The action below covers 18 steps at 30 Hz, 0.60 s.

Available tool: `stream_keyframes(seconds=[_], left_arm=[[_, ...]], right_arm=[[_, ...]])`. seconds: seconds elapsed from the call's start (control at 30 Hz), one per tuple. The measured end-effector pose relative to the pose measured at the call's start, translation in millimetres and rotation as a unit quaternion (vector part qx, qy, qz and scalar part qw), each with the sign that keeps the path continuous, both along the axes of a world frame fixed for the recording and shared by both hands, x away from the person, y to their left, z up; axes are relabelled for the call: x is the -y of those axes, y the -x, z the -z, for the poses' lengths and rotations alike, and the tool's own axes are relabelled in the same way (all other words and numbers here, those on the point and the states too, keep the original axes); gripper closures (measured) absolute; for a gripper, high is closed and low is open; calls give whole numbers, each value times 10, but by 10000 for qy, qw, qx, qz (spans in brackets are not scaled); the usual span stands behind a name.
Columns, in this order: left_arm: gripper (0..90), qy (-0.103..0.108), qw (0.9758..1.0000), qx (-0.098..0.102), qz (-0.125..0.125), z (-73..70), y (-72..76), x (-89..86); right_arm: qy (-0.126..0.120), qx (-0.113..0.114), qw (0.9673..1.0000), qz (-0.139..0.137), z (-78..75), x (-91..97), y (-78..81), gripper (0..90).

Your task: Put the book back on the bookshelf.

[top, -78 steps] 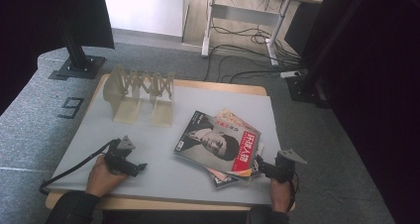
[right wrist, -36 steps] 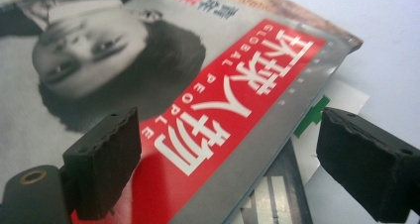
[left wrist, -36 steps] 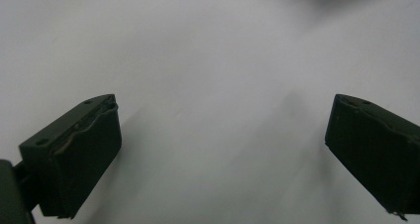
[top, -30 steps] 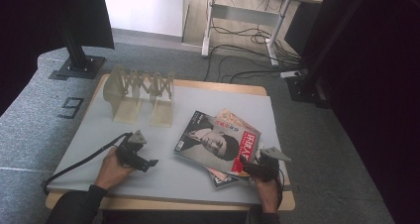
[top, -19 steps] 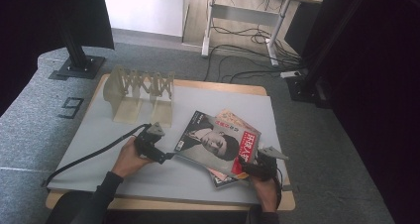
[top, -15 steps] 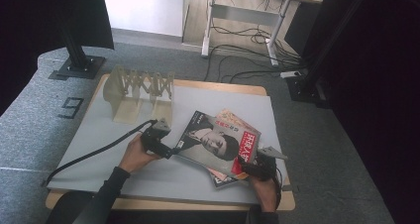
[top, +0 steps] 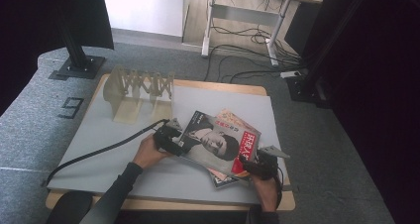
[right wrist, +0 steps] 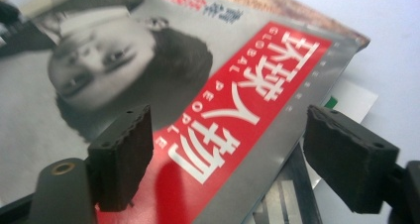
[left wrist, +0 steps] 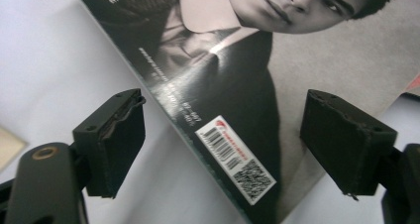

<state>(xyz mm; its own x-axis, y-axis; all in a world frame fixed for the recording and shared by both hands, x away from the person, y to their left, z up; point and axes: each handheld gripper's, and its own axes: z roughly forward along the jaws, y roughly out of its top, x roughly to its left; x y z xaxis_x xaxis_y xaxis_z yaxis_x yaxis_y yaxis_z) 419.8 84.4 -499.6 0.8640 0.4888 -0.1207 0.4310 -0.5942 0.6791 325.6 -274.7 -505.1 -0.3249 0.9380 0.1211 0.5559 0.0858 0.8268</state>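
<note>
A stack of magazines lies on the grey mat [top: 99, 135], right of centre. The top magazine [top: 218, 140] has a black-and-white portrait cover and a red title band. My left gripper [top: 179, 143] is at its left edge. In the left gripper view the barcode corner of the magazine [left wrist: 237, 85] lies between the jaws of the left gripper [left wrist: 223, 144], and the pads stay apart from it. My right gripper [top: 249, 163] hovers at the stack's near right corner, and the right gripper [right wrist: 228, 154] straddles the red band of the magazine [right wrist: 163, 85]. Both pairs of jaws have just been closing a little but stand open.
A wooden accordion rack [top: 141, 87] stands at the mat's far left. The left gripper's cable [top: 99, 152] trails across the mat to the near left. Lower magazines [top: 233, 120] stick out from under the top one. Behind the table are a black stand base [top: 77, 65] and desk legs with floor cables.
My left hand has slid right across the mat to the left edge of the top magazine. The right gripper has stayed at the stack's near right corner.
</note>
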Motion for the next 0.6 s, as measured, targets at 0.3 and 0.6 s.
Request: stream_keyframes(seconds=[0.3, 0.6], left_arm=[[221, -97, 9999, 111, 42, 6, 85, 29], [221, -191, 9998, 99, -17, 16, 167, 48]], right_arm=[[241, -138, 9996, 28, 45, -3, -59, 286], [56, -205, 9998, -69, 57, 67, -95, 311]])
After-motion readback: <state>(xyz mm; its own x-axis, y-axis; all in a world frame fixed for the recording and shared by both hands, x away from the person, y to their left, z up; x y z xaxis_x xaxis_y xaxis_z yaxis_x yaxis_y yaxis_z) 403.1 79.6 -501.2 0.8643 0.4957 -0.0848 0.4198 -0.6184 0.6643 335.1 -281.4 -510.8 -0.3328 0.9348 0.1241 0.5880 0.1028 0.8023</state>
